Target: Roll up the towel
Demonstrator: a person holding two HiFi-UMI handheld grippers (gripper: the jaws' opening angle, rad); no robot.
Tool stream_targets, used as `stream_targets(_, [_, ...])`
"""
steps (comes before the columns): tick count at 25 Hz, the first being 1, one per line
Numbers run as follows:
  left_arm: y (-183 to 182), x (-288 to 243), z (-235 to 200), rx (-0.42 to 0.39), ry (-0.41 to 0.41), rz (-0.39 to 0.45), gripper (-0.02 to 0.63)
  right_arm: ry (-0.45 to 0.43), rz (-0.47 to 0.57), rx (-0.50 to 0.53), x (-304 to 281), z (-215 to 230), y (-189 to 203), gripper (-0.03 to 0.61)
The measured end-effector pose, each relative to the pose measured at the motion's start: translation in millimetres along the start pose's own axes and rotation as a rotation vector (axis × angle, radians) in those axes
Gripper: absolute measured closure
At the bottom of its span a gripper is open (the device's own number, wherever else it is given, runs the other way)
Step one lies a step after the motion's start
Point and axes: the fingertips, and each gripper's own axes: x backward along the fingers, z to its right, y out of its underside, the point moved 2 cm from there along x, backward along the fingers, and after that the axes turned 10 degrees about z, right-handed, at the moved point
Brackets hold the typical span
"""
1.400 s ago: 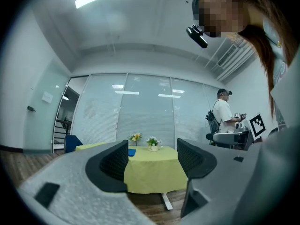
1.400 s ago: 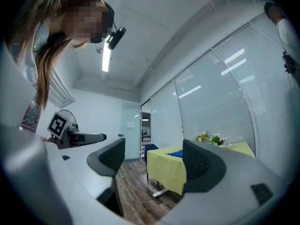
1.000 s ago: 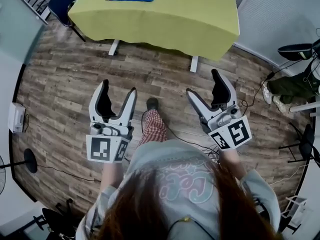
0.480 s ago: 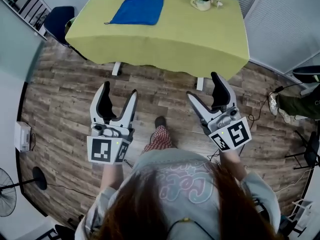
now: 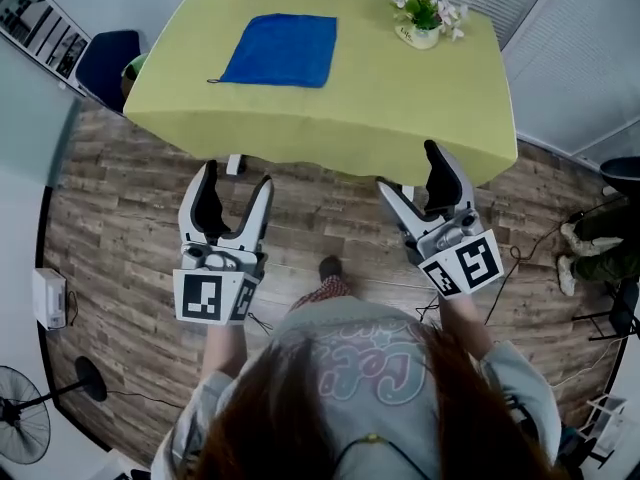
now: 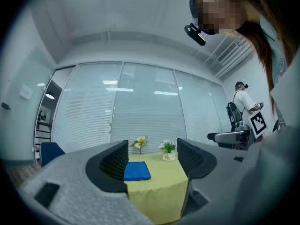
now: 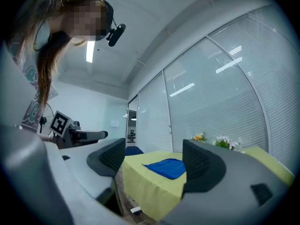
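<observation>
The towel (image 5: 281, 50) lies spread flat and unrolled on the left part of the bench (image 5: 400, 98), with bare cloth all round it. That looks like a laid-out start for rolling. A flower pot (image 5: 425, 13) stands near the far right corner, well apart from the towel and probably out of the way of the work.

The person stands on the wooden floor (image 5: 120, 218) short of the bench. They hold the left gripper (image 5: 236, 176) and the right gripper (image 5: 408, 166) level in front of the body and pointed at the bench. Both pairs of fingers (image 6: 115, 159) are spread wide and hold nothing. In each gripper view the towel shows far off in the gap between them. This reads as a carrying pose for the approach, with the fingers ready for a first pinch of the towel's edge.

Against the frame half a second ago, the bench sits lower and nearer in the head view. The grippers' tips now reach almost to its near edge. Their pose and opening are unchanged.
</observation>
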Motion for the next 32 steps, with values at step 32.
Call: stream_targets(32, [69,-70,-61,0.026,0.056,-0.076,0.318,-0.042,-0.120,0.061,-90,41,65,0.210])
